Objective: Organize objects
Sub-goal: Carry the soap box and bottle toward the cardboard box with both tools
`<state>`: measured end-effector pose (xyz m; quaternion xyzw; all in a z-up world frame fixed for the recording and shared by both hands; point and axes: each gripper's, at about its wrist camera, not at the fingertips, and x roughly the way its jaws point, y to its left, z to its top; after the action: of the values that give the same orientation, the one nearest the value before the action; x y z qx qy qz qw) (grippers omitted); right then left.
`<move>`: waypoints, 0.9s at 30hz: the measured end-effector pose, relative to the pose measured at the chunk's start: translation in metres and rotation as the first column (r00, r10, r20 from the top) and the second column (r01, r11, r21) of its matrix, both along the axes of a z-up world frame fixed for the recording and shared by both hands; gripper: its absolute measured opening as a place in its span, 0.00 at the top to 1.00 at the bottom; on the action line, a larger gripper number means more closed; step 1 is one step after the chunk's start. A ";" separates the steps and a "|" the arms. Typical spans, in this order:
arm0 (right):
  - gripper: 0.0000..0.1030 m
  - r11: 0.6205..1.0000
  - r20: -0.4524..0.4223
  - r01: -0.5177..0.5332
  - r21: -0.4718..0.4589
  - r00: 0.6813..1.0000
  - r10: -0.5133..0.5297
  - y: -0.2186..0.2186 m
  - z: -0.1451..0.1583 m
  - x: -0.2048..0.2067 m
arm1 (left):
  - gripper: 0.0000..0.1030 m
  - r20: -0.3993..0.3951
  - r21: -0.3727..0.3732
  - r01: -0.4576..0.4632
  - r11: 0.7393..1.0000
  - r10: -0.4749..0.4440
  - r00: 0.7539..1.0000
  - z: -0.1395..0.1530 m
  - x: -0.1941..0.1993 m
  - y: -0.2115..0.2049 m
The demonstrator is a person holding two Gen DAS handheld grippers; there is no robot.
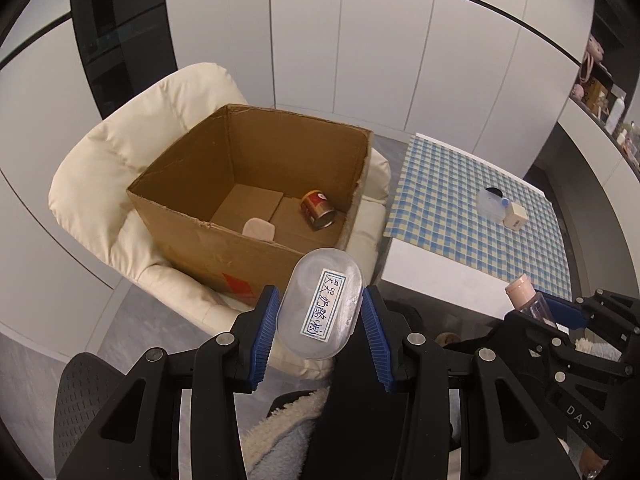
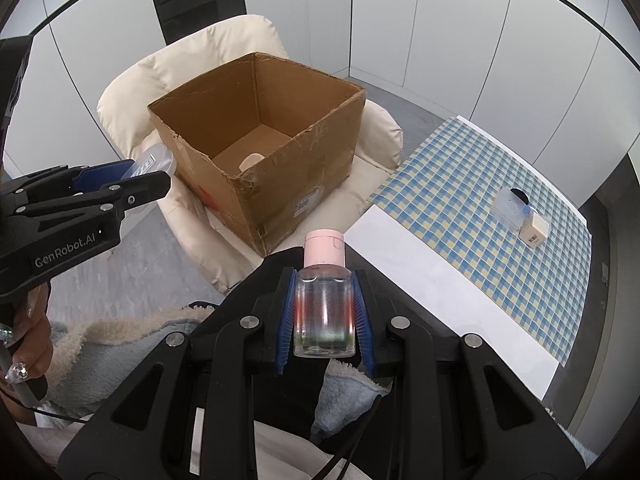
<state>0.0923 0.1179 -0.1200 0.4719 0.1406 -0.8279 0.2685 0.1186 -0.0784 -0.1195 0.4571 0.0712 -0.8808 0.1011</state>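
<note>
- The cardboard box [image 1: 256, 184] sits on a cream cushioned chair [image 1: 104, 168] at about ten o'clock in the left wrist view; inside lie a red can [image 1: 318, 209] and a pale pink item [image 1: 259, 230], so I judge part of the sorting done.
- The checked table [image 1: 460, 208] at two o'clock bears a clear container [image 1: 490, 204] touching a small cream block [image 1: 515, 216]; these remain.
- The left gripper [image 1: 320, 312] is clamped on a clear labelled tub [image 1: 320, 304], short of the box.
- The right gripper [image 2: 324, 308] is clamped on a pink-capped bottle [image 2: 324, 300], likewise undelivered.
</note>
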 end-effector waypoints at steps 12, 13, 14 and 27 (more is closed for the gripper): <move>0.72 1.000 0.014 -0.015 0.008 1.000 0.014 -0.020 -0.007 -0.027 | 0.59 0.003 0.004 -0.089 0.996 0.089 0.996 -0.002 -0.022 -0.030; 0.72 1.000 0.014 -0.018 0.010 1.000 0.018 -0.023 -0.007 -0.030 | 0.59 0.004 0.004 -0.098 0.995 0.098 0.995 -0.003 -0.024 -0.033; 0.72 1.000 0.013 -0.022 0.012 1.000 0.022 -0.025 -0.008 -0.033 | 0.59 0.006 0.004 -0.107 0.994 0.107 0.994 -0.005 -0.027 -0.036; 0.72 0.992 0.008 -0.120 0.028 0.993 0.119 -0.081 -0.017 -0.078 | 0.59 0.063 0.020 -0.201 0.979 0.199 0.978 -0.001 -0.056 -0.073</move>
<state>0.0146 0.0370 -0.1369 0.4692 0.1793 -0.8067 0.3113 0.0627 -0.1511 -0.1206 0.4753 0.1253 -0.8509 0.1852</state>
